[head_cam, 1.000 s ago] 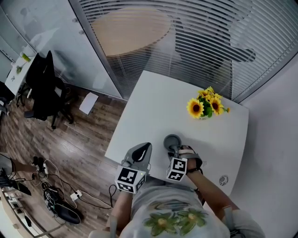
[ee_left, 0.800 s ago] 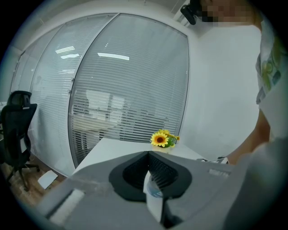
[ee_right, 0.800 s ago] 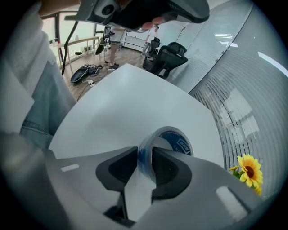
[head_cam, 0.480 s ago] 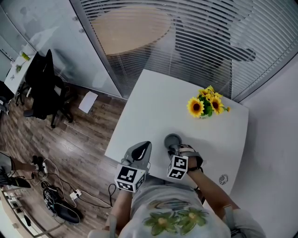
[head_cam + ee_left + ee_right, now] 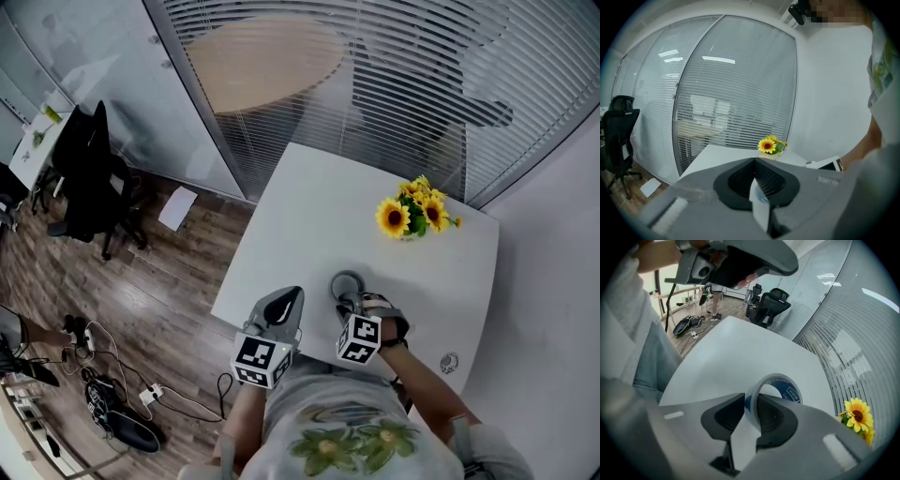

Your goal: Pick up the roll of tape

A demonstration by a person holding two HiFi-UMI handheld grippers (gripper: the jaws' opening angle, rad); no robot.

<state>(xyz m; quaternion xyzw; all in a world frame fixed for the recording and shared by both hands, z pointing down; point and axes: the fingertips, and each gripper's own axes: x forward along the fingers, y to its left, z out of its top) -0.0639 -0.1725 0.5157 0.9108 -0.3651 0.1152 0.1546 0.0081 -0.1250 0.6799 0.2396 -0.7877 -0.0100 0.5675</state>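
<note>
Floorboards of brown wood (image 5: pixel 141 281) fill the left side of the head view, and a glass wall with grey horizontal blinds (image 5: pixel 394 75) closes the top. Between them stands a white square table (image 5: pixel 309 216), with a black office chair (image 5: pixel 89 178) well apart from it on the floor. A small bunch of yellow sunflowers (image 5: pixel 412 211) stands near the far right corner of the table. The left gripper (image 5: pixel 289 298) hovers at the near edge of the table; its jaws are pressed together with nothing between them. The right gripper (image 5: pixel 349 298) points steeply down, just beside the left one. Its jaws are clamped on the wall of the grey-blue ring-shaped roll of tape (image 5: pixel 347 281), one jaw inside the ring and one outside. The roll is over the near part of the table.
</note>
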